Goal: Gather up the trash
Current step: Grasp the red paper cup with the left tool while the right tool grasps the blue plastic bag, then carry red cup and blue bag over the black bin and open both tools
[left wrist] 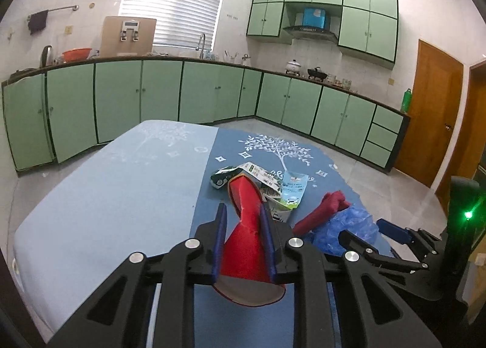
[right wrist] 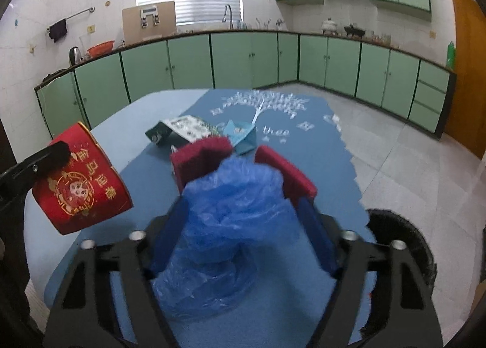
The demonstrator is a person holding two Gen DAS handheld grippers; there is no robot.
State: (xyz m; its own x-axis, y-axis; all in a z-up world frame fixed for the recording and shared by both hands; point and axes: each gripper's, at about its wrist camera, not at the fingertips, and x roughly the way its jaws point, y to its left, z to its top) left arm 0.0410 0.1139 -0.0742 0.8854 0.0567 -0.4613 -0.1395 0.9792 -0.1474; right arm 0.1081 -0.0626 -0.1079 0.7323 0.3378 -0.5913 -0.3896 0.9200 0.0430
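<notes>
Two tongs work over the desk (left wrist: 106, 184): left tongs (left wrist: 243, 211) clamp a red cup (left wrist: 247, 238), lifted clear; right tongs (right wrist: 243, 205) pinch a blue bag (right wrist: 224, 226). Wrappers (left wrist: 261, 179) await collection.

The cup (right wrist: 80, 179) at the left of the right wrist view looks like glossy red paper with gold print. The bag (right wrist: 224, 226) at centre is thin, crinkled blue plastic, translucent and shiny. The red sponge (right wrist: 202, 159) behind it looks rough and matt. The wrappers (left wrist: 270, 184) at centre of the left wrist view are printed, glossy sheet. The tablecloth (left wrist: 106, 196) is smooth and matt. The left gripper (left wrist: 243, 214) is matt black plastic with shiny metal pins and blue pads (left wrist: 221, 226). The cabinets (left wrist: 158, 90) are smooth green; the door (left wrist: 431, 111) is varnished wood.
</notes>
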